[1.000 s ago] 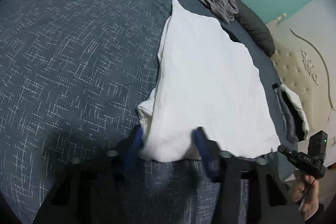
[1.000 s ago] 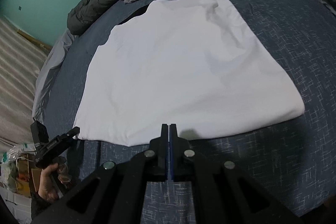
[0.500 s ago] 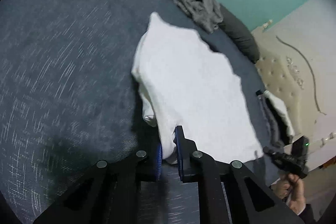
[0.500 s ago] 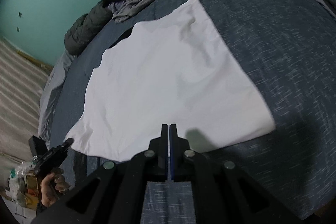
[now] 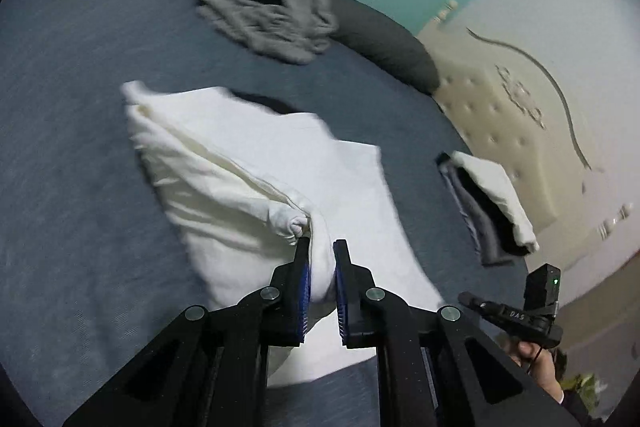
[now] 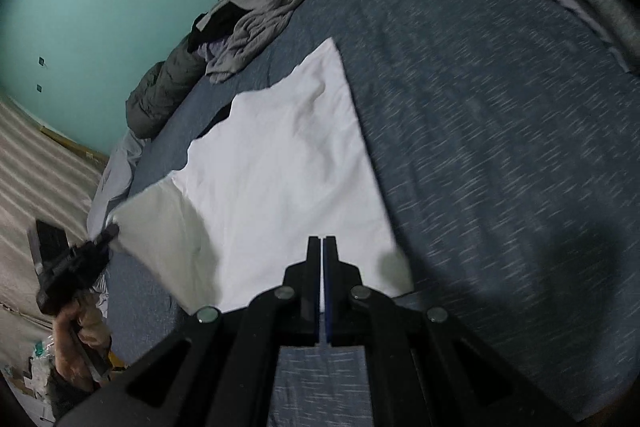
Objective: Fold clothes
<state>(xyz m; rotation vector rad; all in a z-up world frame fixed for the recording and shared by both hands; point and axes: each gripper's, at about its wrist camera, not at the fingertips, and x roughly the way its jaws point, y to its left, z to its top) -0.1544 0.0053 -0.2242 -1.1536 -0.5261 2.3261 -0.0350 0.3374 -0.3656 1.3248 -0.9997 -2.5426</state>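
— Since it fills both views, where on the blue bed (image 5: 80,227) does the white garment (image 5: 248,163) lie?
— Mid-bed, one edge lifted off the cover; a gray clothes heap (image 5: 276,27) sits beyond it, a folded stack (image 5: 488,203) off to the side.
— And the claws?
— Left gripper (image 5: 321,247) pinches a bunched fold of that white cloth between its blue pads. Right gripper (image 6: 322,247) has its fingers pressed together over the near hem, nothing visibly between them.

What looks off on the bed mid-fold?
Only the heap of crumpled grey clothes at the far edge, still unfolded. The white garment is bunched where the left gripper lifts it, which is expected.
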